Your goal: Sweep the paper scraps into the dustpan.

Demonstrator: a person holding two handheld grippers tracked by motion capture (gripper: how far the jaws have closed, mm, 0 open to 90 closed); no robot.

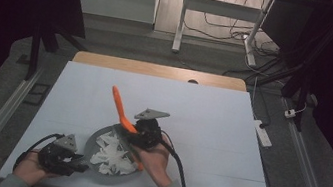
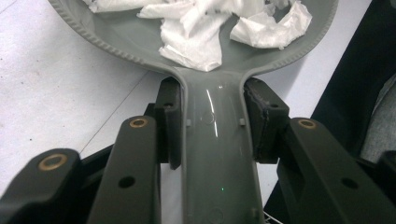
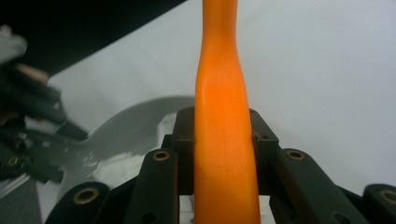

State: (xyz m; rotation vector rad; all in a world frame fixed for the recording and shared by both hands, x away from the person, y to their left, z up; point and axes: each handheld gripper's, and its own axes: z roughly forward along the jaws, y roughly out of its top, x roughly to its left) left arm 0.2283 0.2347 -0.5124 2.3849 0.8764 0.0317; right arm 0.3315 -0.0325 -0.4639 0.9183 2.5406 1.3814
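Observation:
A grey dustpan (image 1: 94, 139) lies near the table's front edge with several torn white paper scraps (image 1: 111, 156) in it. My left gripper (image 1: 78, 163) is shut on the pan's grey handle (image 2: 217, 149), its pads (image 2: 169, 116) pressing on both sides. In the left gripper view the scraps (image 2: 196, 32) lie just beyond, in the pan's bowl (image 2: 121, 39). My right gripper (image 1: 132, 130) hovers over the pan's far side, shut on an orange tool handle (image 1: 119, 104) that slants up and to the left. That handle (image 3: 224, 116) runs straight up between the right gripper's (image 3: 224, 135) jaws. The tool's lower end is hidden behind the hand.
The white table top (image 1: 211, 116) stretches wide behind and to the right of the pan. Its wooden back edge (image 1: 158, 70) has a small hole. On the floor lie a power strip (image 1: 263, 133) and cables, with desk legs (image 1: 180, 25) beyond.

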